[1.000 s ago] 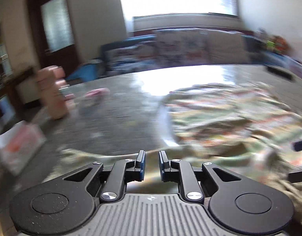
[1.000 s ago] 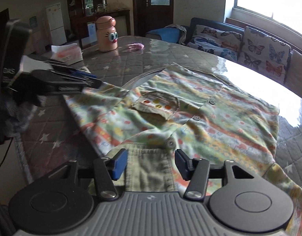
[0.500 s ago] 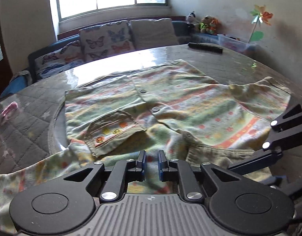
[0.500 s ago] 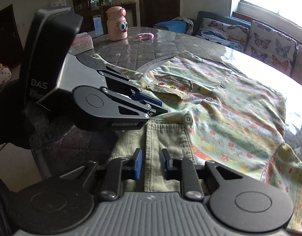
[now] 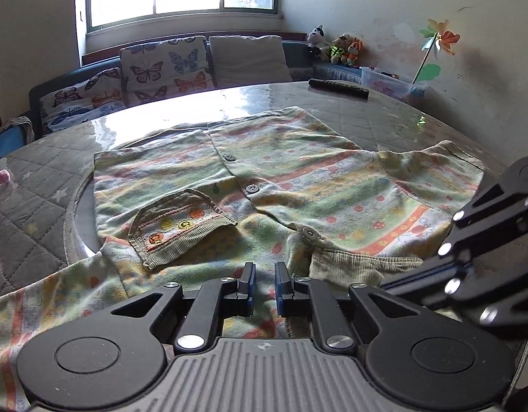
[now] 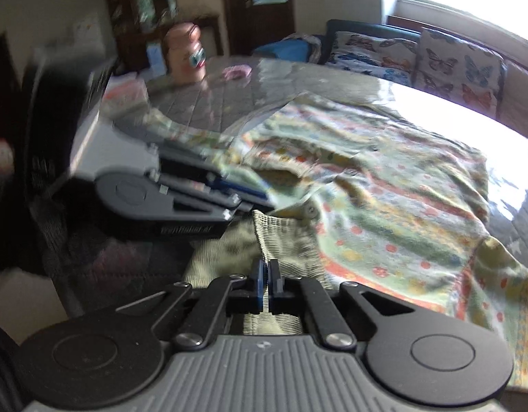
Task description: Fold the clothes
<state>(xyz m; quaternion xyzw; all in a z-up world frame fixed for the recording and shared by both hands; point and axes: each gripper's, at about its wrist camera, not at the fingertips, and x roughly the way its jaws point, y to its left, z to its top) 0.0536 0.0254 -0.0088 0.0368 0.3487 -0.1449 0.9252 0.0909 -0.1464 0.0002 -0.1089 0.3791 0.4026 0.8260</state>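
Note:
A child's striped, patterned button shirt lies spread front-up on the round table, with a corduroy pocket and an olive corduroy collar. My left gripper hovers at the shirt's near edge, left of the collar, its jaws a narrow gap apart with cloth showing between them. My right gripper is shut on the collar; it also shows at the right of the left wrist view. The left gripper appears blurred in the right wrist view.
The table has a quilted cover. A dark remote lies at its far side. A pink character bottle, a tissue pack and a small pink item stand beyond the shirt. A sofa with butterfly cushions lines the window wall.
My right gripper has closed fully onto the collar. My left gripper swung from facing the room onto the shirt's near edge and now holds steady there, jaw gap unchanged.

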